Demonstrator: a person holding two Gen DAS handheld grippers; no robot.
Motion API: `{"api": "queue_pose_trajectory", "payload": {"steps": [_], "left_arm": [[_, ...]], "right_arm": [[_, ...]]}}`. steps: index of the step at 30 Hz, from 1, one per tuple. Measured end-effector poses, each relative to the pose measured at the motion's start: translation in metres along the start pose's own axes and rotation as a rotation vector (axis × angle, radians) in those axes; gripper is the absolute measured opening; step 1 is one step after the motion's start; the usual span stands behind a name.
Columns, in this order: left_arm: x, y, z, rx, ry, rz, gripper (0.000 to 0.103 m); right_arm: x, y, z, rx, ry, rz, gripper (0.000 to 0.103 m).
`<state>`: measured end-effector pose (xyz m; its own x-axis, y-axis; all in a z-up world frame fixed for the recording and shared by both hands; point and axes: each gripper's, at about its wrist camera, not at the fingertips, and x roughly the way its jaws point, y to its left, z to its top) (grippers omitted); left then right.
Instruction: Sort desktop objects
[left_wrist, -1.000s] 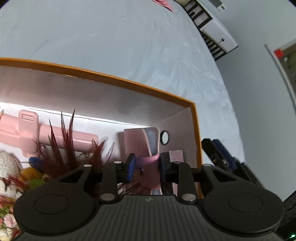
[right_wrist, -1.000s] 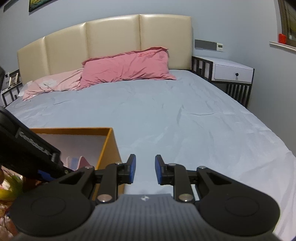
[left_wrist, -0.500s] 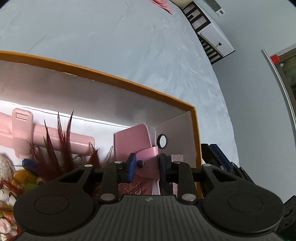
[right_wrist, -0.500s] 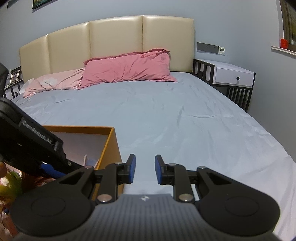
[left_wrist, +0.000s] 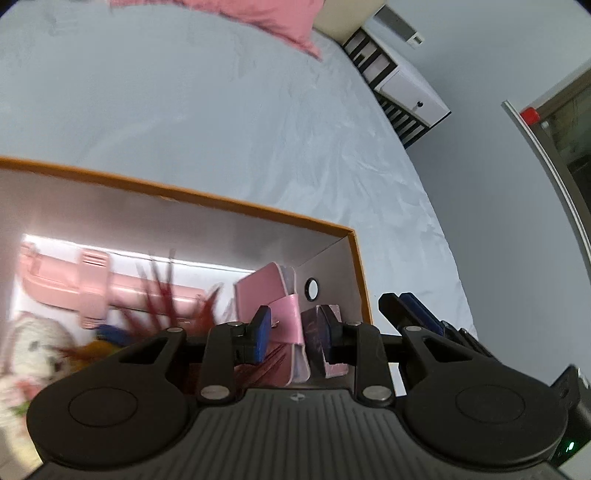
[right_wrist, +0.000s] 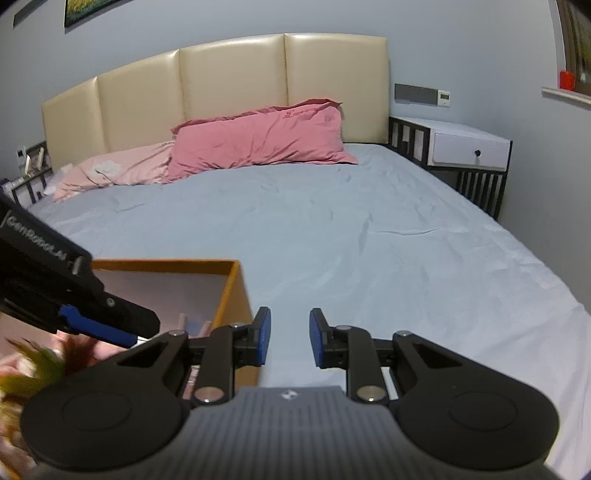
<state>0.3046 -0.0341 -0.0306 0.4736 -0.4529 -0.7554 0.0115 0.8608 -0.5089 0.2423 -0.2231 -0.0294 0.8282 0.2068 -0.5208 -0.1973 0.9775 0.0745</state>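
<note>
I am looking down through the left hand-held gripper (left_wrist: 293, 334), which is hanging over the right end of an orange-rimmed box (left_wrist: 258, 210) sitting on a bed with a pale blue sheet (left_wrist: 221, 122). Its blue-padded fingers are standing apart with nothing pinched between them. Just beyond the fingers, inside the box, a pink notebook (left_wrist: 264, 291) is lying tilted against the box's right wall, with a glossy pink strap closing over its cover and pale page edges showing. Beside it, nearer the right wall, a small dark purple block (left_wrist: 316, 328) is standing. Further left in the box, a long pale pink plastic piece (left_wrist: 92, 286) is lying flat, dark red feathers (left_wrist: 162, 291) are blurring across it, and a white knitted toy (left_wrist: 33, 347) is resting at the left edge.

The right hand-held gripper (right_wrist: 290, 338) is hovering just right of the box, fingers parted and holding nothing.
</note>
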Motion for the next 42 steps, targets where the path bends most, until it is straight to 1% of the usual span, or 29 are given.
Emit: {"api": "queue_pose_trajectory", "payload": {"steps": [4,7,10,13,17,19,21,25,28,31,32,33,34,37,42], "left_arm": [[-0.043,-0.004,-0.014,0.062,-0.071,0.075,0.030],[-0.076,-0.005,-0.028,0.106,-0.130,0.135,0.030],[-0.104,-0.007,-0.042,0.134,-0.196,0.198,0.030],[-0.125,-0.006,-0.061,0.148,-0.256,0.233,0.030],[-0.140,-0.002,-0.084,0.161,-0.291,0.260,0.030],[-0.144,0.002,-0.094,0.167,-0.309,0.270,0.030],[-0.146,0.005,-0.104,0.178,-0.326,0.297,0.030],[-0.145,0.007,-0.114,0.195,-0.361,0.340,0.031],[-0.140,0.006,-0.121,0.224,-0.378,0.351,0.033],[-0.131,0.009,-0.125,0.241,-0.372,0.349,0.036],[-0.128,0.011,-0.126,0.245,-0.371,0.350,0.041],[-0.126,0.012,-0.128,0.249,-0.371,0.352,0.051],[-0.123,0.013,-0.129,0.251,-0.373,0.353,0.055],[-0.117,0.016,-0.131,0.254,-0.381,0.359,0.056],[-0.106,0.022,-0.130,0.245,-0.386,0.371,0.062]], "right_arm": [[-0.020,0.018,0.005,-0.033,-0.002,-0.001,0.024],[-0.041,0.033,0.005,-0.034,-0.008,0.025,0.029],[-0.061,0.050,0.004,-0.056,-0.005,0.042,0.029],[-0.080,0.069,0.002,-0.073,-0.002,0.052,0.030],[-0.103,0.093,-0.004,-0.092,-0.001,0.071,0.033],[-0.110,0.101,-0.007,-0.094,-0.004,0.082,0.034],[-0.116,0.108,-0.012,-0.090,-0.003,0.087,0.037],[-0.117,0.115,-0.018,-0.071,0.011,0.091,0.037],[-0.116,0.119,-0.024,-0.051,0.018,0.084,0.038],[-0.112,0.122,-0.028,-0.058,0.018,0.077,0.041],[-0.110,0.123,-0.029,-0.059,0.020,0.079,0.042],[-0.107,0.124,-0.031,-0.059,0.026,0.083,0.042],[-0.104,0.125,-0.032,-0.058,0.032,0.084,0.042],[-0.097,0.128,-0.036,-0.064,0.043,0.081,0.042],[-0.087,0.128,-0.043,-0.068,0.047,0.080,0.043]]}}
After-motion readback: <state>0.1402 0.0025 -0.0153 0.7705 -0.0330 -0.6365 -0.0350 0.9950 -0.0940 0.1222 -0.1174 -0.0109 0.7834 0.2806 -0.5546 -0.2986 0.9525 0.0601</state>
